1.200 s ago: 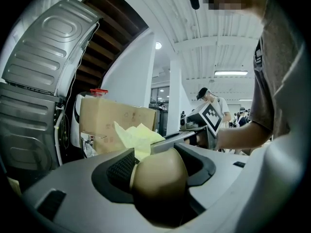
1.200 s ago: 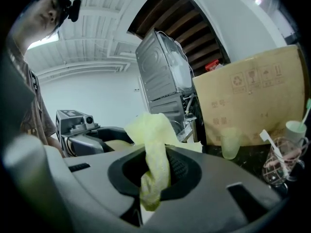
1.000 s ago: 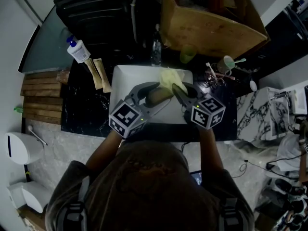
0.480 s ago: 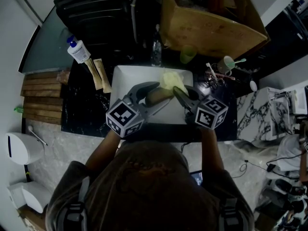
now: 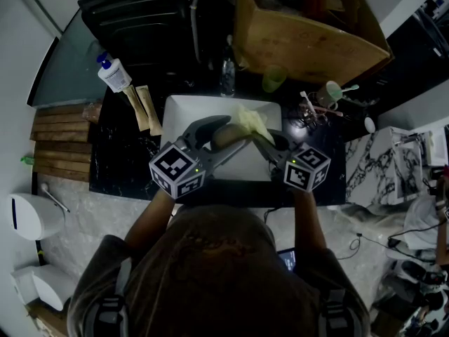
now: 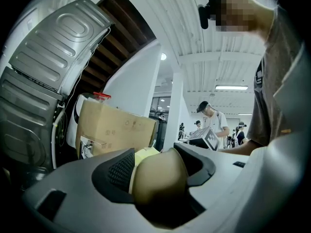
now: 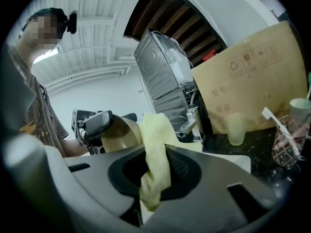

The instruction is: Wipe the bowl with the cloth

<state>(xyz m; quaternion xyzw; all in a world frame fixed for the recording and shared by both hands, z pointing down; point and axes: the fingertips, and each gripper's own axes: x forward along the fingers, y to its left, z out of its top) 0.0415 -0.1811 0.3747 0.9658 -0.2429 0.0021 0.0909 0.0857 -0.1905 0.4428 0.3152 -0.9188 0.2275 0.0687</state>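
While bowl [image 6: 158, 178] is clamped by left gripper [image 5: 212, 136] above sink [image 5: 184, 114], near its far edge, likely for steadiness, cloth [image 7: 154, 164] is pinched by right gripper [image 5: 269, 139], laid against bowl for wiping.

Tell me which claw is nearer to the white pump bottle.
Left. The left claw, holding the bowl, is right of the pump bottle; the right claw, holding the cloth, is farther right.

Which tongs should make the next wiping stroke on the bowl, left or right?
Right. The right tongs are shut on the yellow cloth, close beside the bowl; the left tongs are shut on the bowl, holding it above the sink.
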